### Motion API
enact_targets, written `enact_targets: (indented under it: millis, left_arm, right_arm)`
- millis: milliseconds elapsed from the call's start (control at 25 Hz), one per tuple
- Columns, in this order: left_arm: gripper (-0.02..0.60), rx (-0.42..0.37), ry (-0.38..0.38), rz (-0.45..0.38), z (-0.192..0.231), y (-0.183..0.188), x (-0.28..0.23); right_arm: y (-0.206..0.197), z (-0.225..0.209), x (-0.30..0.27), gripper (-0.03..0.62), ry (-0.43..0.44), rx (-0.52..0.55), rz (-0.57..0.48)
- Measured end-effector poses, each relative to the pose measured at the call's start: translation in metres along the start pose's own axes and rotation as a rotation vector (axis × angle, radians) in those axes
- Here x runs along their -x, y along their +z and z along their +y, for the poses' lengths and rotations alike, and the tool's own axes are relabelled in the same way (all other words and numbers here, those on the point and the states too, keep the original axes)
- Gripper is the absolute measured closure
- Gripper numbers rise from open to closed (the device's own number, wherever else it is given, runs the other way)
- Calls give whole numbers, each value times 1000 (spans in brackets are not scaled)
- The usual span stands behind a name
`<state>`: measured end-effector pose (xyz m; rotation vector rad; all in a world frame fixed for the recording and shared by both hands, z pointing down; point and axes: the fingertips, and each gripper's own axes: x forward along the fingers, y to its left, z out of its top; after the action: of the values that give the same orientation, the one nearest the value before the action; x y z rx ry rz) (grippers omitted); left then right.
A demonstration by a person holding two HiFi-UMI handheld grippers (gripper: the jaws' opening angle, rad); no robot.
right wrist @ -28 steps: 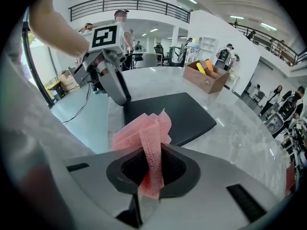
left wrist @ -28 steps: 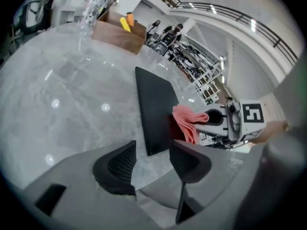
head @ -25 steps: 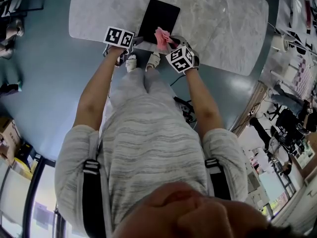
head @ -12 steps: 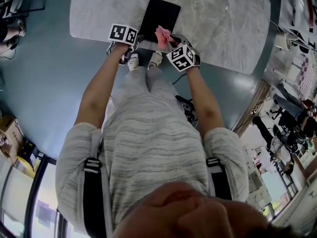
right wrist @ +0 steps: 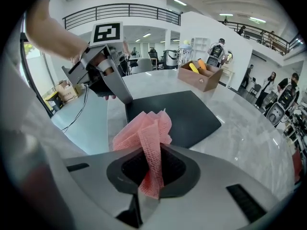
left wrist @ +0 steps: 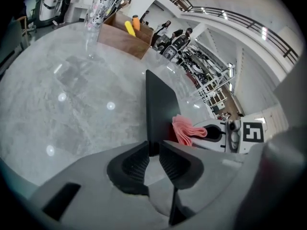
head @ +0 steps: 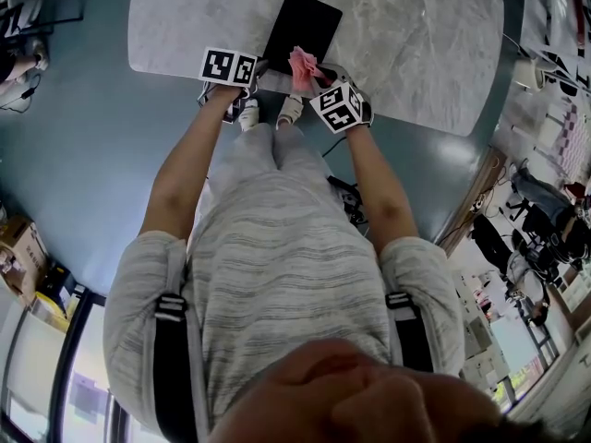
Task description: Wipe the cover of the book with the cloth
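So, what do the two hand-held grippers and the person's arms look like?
The left hand-held gripper and the right hand-held gripper are pale grey with black ribbed pads, each carrying a white cube with black square markers. The left jaws are closing on the edge of the thin black book. The person wears a grey striped short-sleeved shirt and black shoulder straps.
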<state>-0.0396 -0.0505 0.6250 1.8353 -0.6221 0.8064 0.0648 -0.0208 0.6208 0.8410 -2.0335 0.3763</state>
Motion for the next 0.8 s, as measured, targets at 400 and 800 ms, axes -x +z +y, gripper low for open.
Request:
enact_targets:
  millis: [400, 800]
  left_arm:
    - [517, -6, -433, -129, -80, 35, 10]
    - [526, -178, -717, -79, -153, 35, 8]
  right_arm:
    - [-25, -25, 19, 554, -8, -250, -107]
    - [-51, -33, 32, 554, -6, -299, -113]
